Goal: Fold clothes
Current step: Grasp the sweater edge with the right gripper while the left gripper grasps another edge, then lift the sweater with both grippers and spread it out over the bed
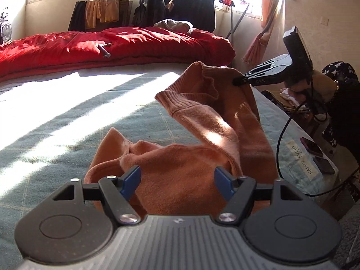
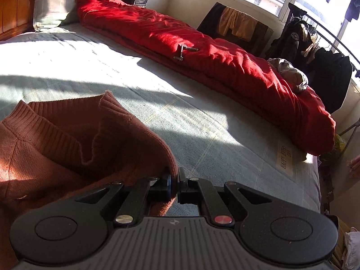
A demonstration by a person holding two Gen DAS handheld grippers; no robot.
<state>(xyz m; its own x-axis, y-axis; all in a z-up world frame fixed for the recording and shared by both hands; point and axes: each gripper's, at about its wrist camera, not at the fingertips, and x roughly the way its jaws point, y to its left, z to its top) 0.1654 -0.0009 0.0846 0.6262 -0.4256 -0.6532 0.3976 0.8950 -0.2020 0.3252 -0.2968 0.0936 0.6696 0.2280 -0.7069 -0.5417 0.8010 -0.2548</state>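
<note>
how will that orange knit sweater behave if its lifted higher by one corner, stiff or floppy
Probably floppy: the orange ribbed-knit sweater already sags in folds from where the right hand-held gripper pinches its edge. It likely has some weight, since the knit looks thick and its lower part bunches on the pale green checked bedsheet. Slipping seems unlikely given the fuzzy texture.

The orange knit sweater (image 1: pixel 180 171) is a rust-toned garment with ribbed edging, and it lies rumpled on the bed (image 1: pixel 67 117), not yet folded. One part is lifted off the sheet and hangs in a slack drape toward the bunched mass below (its ribbed hem (image 2: pixel 51 130) curls open like a pocket in the right wrist view). Sunlight falls across the raised fabric, while the lower heap rests in shade near the bed's edge.
</note>
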